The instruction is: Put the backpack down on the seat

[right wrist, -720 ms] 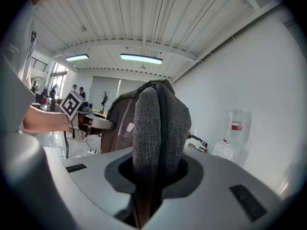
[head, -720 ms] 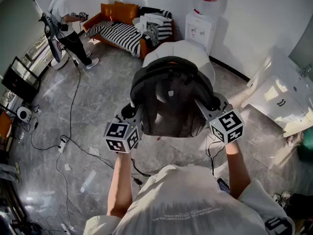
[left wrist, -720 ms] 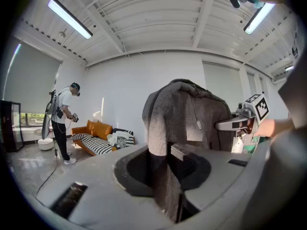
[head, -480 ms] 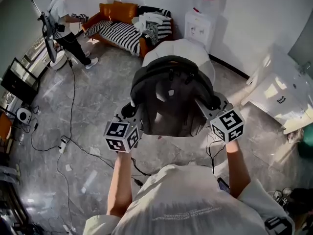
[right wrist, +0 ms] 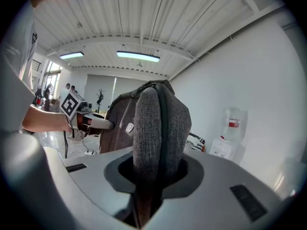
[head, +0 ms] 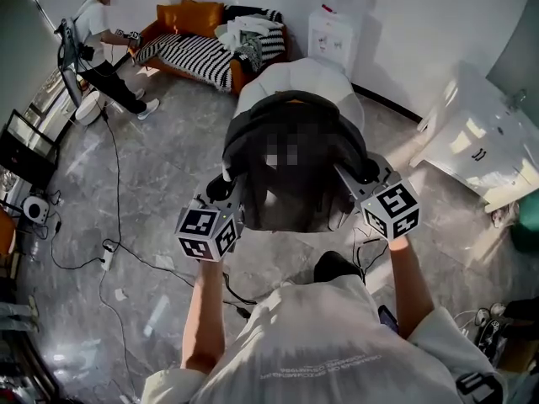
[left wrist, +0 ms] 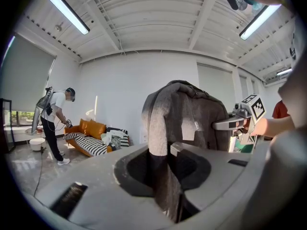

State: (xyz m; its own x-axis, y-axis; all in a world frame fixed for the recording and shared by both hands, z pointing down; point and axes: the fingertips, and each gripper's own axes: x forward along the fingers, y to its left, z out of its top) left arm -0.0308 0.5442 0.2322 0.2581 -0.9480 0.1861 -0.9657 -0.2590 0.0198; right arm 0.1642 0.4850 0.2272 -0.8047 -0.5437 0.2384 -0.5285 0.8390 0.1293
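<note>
Grey fabric backpack [head: 290, 171]: it is held in the air on the person's side of the white seat [head: 324, 74], close in front of it and clear of the floor; no contact with the seat is seen.
Left gripper [left wrist: 166, 178]: it is clamped on a shoulder strap [left wrist: 157, 128], with the grey webbing pinched between its jaws.
Right gripper [right wrist: 149, 176]: it is clamped on the second shoulder strap [right wrist: 156, 128], which rises out of the jaws as a thick padded band.
Done: the backpack is off the floor, is borne by both straps and hangs near the seat.
Left to do: as judged, the backpack is not yet carried over the seat, lowered onto it and released by both grippers.
Long axis: it is kept close to upright, with the arched top uppermost and the bottom hanging toward the floor.
Facing: the front panel with its small badge [right wrist: 130, 127] is turned away from the seat, toward the person; the strapped back is judged to be turned toward the seat.
</note>
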